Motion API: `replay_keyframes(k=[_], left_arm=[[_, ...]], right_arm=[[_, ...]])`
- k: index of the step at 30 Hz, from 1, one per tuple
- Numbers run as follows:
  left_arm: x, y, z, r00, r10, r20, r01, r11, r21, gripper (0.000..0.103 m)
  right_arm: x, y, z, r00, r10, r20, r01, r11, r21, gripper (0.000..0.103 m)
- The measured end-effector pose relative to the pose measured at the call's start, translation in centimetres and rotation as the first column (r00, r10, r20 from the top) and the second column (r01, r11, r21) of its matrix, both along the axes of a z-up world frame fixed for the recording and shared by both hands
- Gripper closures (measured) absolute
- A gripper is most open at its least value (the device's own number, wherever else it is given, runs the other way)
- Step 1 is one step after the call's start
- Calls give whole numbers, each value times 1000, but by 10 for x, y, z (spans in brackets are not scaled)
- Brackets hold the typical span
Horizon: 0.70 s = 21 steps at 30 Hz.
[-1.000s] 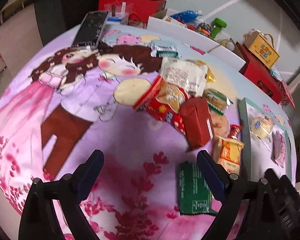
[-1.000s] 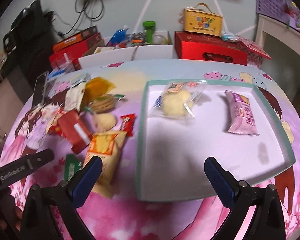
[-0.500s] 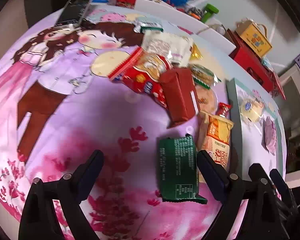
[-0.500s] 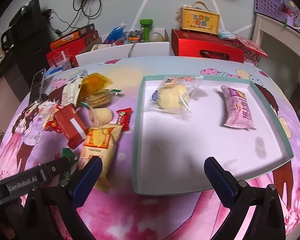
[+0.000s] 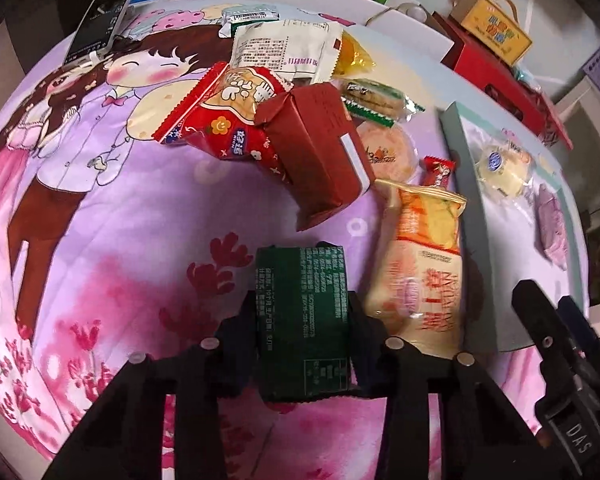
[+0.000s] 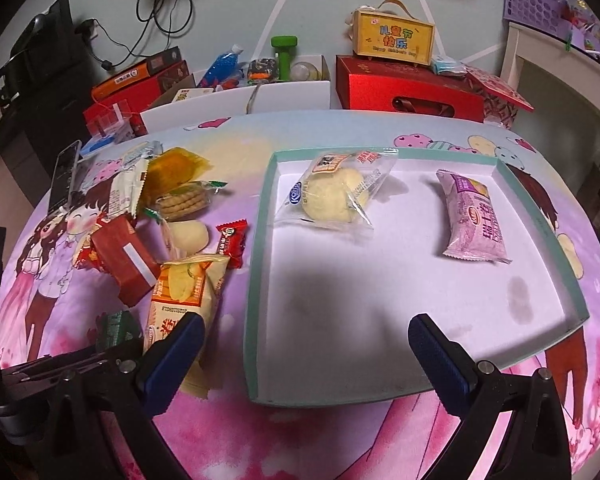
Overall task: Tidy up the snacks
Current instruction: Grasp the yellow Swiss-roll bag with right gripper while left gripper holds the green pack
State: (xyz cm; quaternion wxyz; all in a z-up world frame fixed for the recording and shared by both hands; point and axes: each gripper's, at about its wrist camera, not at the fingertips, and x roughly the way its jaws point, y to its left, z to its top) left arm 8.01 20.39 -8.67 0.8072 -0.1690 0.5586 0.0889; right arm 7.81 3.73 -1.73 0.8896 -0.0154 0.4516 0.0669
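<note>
The flat dark-green foil snack packet [image 5: 303,322] was clamped between the jaws of the left gripper [image 5: 302,340], on the cartoon-printed cloth. The right gripper [image 6: 306,344] was held spread apart, the white teal-rimmed tray [image 6: 260,248] lying directly ahead.

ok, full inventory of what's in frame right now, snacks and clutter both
Dark green flat snack packet: 1, between the left tongs' fingers.
Orange-and-cream chip bag: 1, beside the tray's left wall.
Dark red carton: 1, in the snack pile.
Red printed cracker bag: 1, under the carton's far end.
Small red candy wrapper: 1, near the tray.
Clear-wrapped round biscuits: 1, pile.
Teal-rimmed white tray: 1, on the cartoon tablecloth.
Clear-wrapped pale bun: 1, in tray.
Purple snack packet: 1, in tray.
Black phone: 1, far left.
Left tongs: shut on the green packet.
Right tongs: open, above the tray's near edge.
</note>
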Motion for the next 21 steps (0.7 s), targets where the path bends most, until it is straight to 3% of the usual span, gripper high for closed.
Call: replay_keyframes(k=[3,7,12,19,21], left_arm=[[0,2,0,1000,11,2,-11,1000,-4,61],[-2,20,2,998,58,-8,-58,996,63,61],[-7,41,4,992,126,-6,-125,989,75,61],[-17,67,5,980,197,1,-196,977,86,61],[-18,69,5,980,197,1,-196,977,86,61]], right_arm=[[0,6,2,1000,25,13,-25,1000,5,0],[-3,21,6,996,78,40,-78,997,11,0],[-7,43,7,985,164,58,-166,986,27,1],[-8,70,-5,962,274,21,-274,960,59,27],[-7,74,-9,956,292,5,-292,954,63,29]])
